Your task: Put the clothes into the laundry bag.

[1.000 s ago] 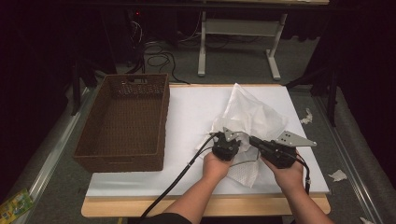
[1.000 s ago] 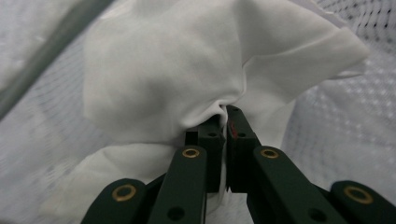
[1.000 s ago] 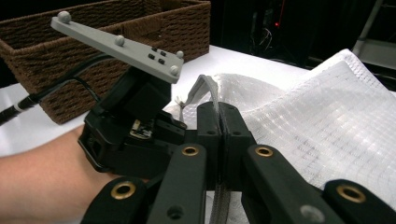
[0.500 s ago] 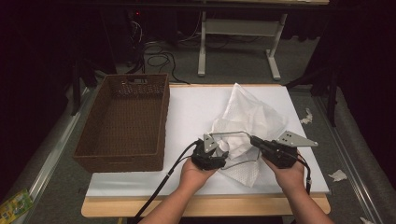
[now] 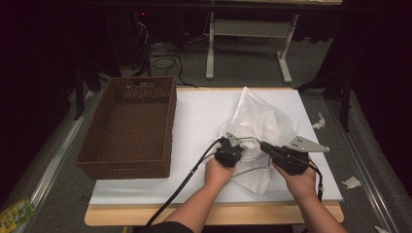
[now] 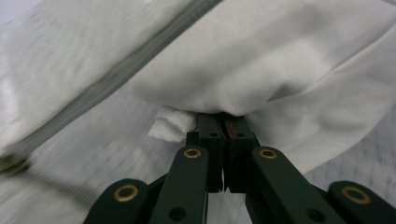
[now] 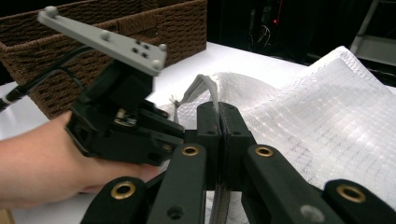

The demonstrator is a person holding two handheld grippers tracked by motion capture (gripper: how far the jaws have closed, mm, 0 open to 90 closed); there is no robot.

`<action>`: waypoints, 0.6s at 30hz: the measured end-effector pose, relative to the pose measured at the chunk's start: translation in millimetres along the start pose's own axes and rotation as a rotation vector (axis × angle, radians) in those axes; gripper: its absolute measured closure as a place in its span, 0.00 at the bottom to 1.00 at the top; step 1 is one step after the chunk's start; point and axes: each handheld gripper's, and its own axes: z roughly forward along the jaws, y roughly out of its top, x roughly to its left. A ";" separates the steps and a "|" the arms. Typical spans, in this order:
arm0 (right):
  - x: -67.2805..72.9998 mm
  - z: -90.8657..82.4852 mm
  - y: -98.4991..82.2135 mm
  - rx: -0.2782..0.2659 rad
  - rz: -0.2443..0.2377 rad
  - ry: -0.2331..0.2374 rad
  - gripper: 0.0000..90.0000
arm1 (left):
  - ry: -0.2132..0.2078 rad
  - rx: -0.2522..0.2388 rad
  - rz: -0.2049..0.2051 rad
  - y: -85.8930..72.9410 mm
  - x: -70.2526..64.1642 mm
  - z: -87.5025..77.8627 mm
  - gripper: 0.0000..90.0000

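- Shifting back toward the bag, the left gripper (image 5: 232, 148) is sitting closer to the right gripper (image 5: 272, 151) than it was half a second ago, when it was swung out to the person's left; the right one is keeping its place.
- Lying on the near right part of the white table (image 5: 204, 116), the white mesh laundry bag (image 5: 262, 121) is crumpled, with its grey zipper strip (image 7: 208, 91) running along the near edge.
- In the left gripper view the jaws have just been closing and are standing together, pinching a fold of the bag fabric (image 6: 261, 70) at their tips; a small tuft is bulging out just beside them.
- In the right gripper view the jaws are pressed together on the zipper strip, which is passing up between them.
- Risk: the left grip is biting only a thin bunch of slippery mesh, so a pull could be sliding the fabric out.
- Risk: with both claws clamped close together, drawing them apart too hard could be straining the mesh or tearing the strip from the right grip.
- Risk: the left gripper's cable (image 5: 194, 170) is trailing over the table edge and could be dragging across loose fabric.
- Standing well apart at the left, the brown wicker basket (image 5: 127, 145) is untouched.
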 end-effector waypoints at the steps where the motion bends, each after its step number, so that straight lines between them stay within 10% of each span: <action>1: -0.7 0.0 -0.1 -0.002 -0.002 0.001 0.99 | 0.003 0.000 -0.001 1.1 -2.0 5.2 0.97; 5: -2.9 -0.5 -0.4 -0.003 0.004 0.002 0.99 | -0.003 -0.002 -0.018 -0.5 -0.3 10.0 0.90; 7: -2.5 -0.8 -1.3 0.002 0.011 0.003 0.99 | 0.003 -0.011 -0.013 -1.4 1.1 4.9 0.71; 18: 1.1 1.4 -2.8 0.015 -0.003 0.006 0.99 | -0.048 -0.026 -0.019 -16.9 13.8 -50.1 0.33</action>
